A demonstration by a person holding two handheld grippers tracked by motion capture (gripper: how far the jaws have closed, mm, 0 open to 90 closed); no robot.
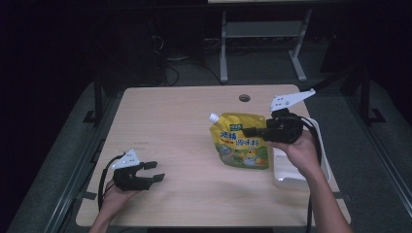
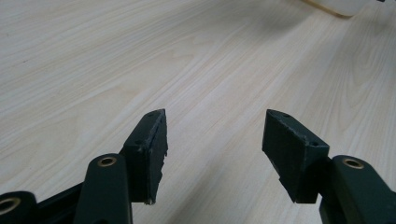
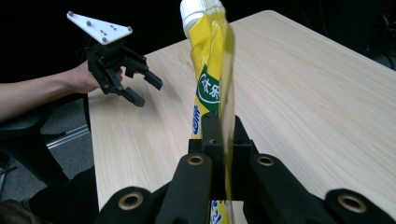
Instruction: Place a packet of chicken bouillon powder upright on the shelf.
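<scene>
A yellow plastic stand-up pouch with a white screw cap (image 1: 241, 144) is seen right of centre on the light wood-grain tabletop (image 1: 184, 126). The pouch is held upright, its cap at the upper left corner in the high view. The right gripper (image 1: 250, 131) is closed on the pouch's right edge; in the right gripper view the yellow film (image 3: 212, 88) is pinched edge-on between the two black jaws. Whether the pouch bottom touches the tabletop cannot be told.

A white shallow rectangular tray (image 1: 291, 172) lies at the right edge of the tabletop, just beside the pouch and partly under the right hand (image 1: 301, 150).

The left gripper (image 1: 154, 171) is held near the front left of the tabletop, well apart from the pouch. Its jaws are spread wide with nothing between them; only bare wood is seen in the gap in the left gripper view (image 2: 215, 135).
</scene>
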